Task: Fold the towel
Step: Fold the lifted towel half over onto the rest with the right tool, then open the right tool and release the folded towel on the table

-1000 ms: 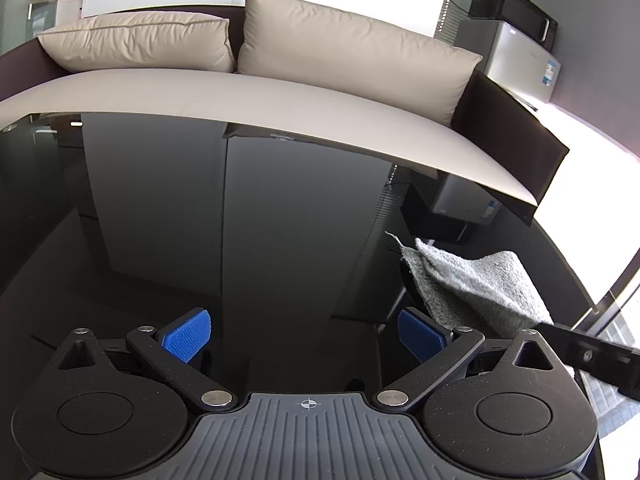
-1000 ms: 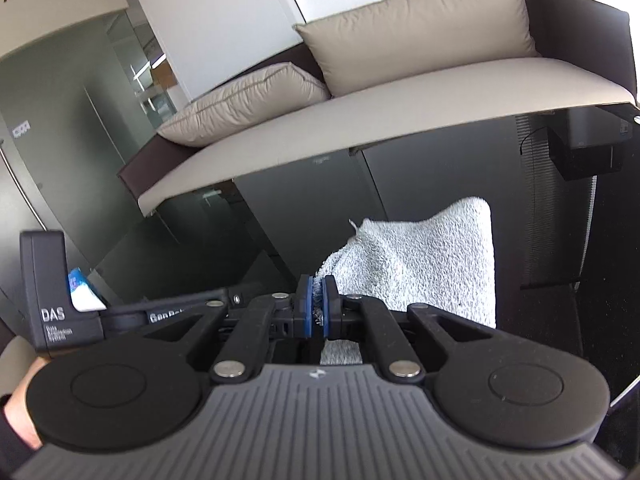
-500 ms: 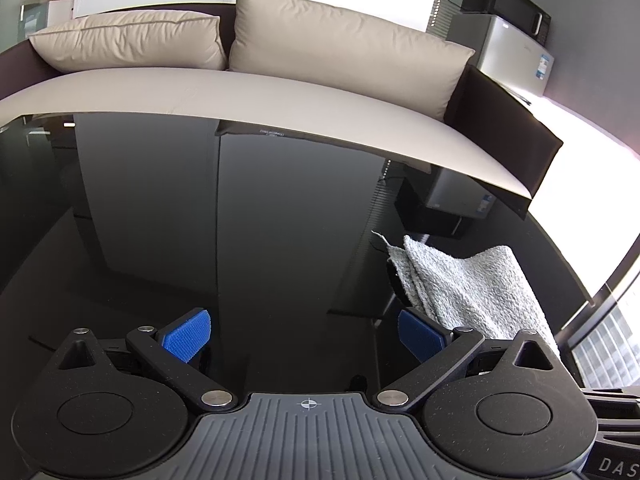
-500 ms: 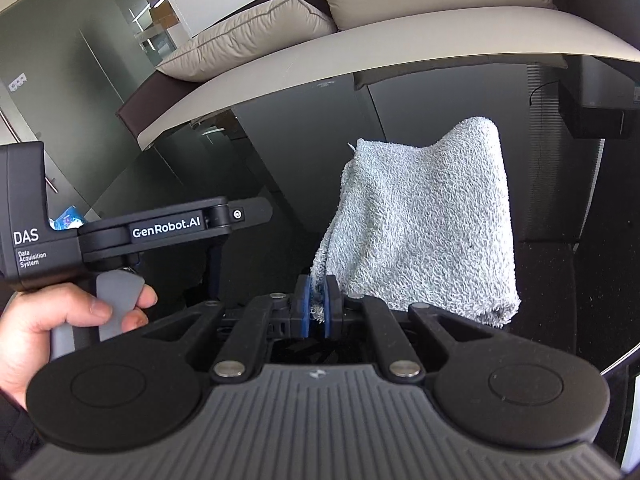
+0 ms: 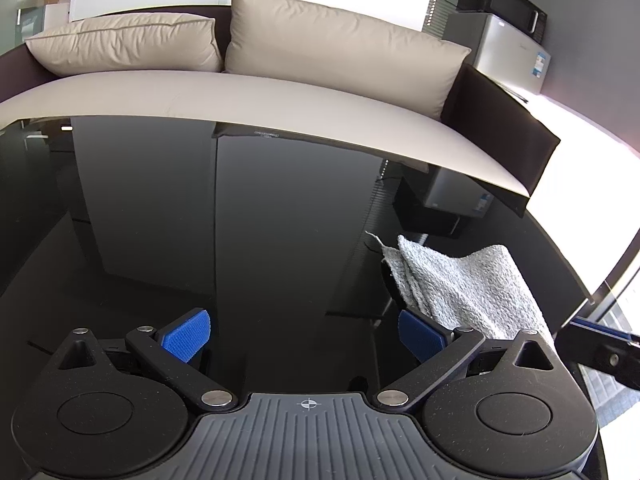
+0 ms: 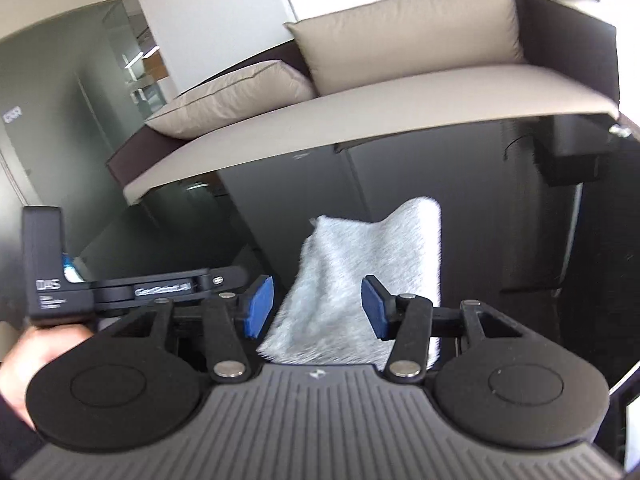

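My right claw (image 6: 317,306) is opening, blue pads (image 6: 259,307) apart and clear of the grey towel (image 6: 372,268), which lies folded on the glossy black surface (image 6: 500,216) just past and between the fingers. My left claw (image 5: 303,335) is wide open over bare surface (image 5: 160,220), nothing between its pads; the towel (image 5: 464,284) sits just beyond its right pad (image 5: 420,336). My left hand (image 6: 38,346) on its claw's handle shows at the left edge of the right view. A beige sofa (image 5: 240,92) with two cushions (image 5: 340,44) stands behind the surface.
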`<state>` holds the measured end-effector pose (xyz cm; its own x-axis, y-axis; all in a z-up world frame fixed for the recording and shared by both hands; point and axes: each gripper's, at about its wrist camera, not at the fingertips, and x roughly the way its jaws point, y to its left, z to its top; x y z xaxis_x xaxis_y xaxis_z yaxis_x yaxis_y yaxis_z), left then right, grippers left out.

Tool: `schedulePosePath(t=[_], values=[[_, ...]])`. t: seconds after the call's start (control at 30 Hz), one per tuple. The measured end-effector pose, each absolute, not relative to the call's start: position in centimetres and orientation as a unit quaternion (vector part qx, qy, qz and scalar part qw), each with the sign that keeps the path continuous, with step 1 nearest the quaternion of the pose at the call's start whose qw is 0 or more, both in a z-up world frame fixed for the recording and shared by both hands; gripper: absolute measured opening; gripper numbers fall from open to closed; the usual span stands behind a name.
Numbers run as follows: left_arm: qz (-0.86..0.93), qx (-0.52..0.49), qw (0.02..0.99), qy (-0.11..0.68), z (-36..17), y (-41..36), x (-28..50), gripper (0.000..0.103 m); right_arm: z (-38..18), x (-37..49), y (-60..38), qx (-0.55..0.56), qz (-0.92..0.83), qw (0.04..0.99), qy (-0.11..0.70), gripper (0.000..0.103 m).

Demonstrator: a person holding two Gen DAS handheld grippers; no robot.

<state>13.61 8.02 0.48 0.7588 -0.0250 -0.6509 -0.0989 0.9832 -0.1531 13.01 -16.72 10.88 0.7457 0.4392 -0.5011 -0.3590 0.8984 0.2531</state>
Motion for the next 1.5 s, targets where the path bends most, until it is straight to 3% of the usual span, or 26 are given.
schedulePosePath(t=[0.57,1.27,1.5], values=[[0.019,-0.088,0.933,0.350,0.4,8.3,13.4,0.101,6.4,12.5,-10.9,-0.108,0.181,0.939,0.271,0.052],[0.017,-0.088,0.931,0.355,0.2,8.1,13.7,0.101,5.9,12.1,-10.3,-0.093,0.201,0.934,0.282,0.060],[0.017,-0.089,0.930,0.356,0.1,8.2,13.6,0.101,6.5,12.9,-12.1,-0.027,0.196,0.937,0.289,0.060]])
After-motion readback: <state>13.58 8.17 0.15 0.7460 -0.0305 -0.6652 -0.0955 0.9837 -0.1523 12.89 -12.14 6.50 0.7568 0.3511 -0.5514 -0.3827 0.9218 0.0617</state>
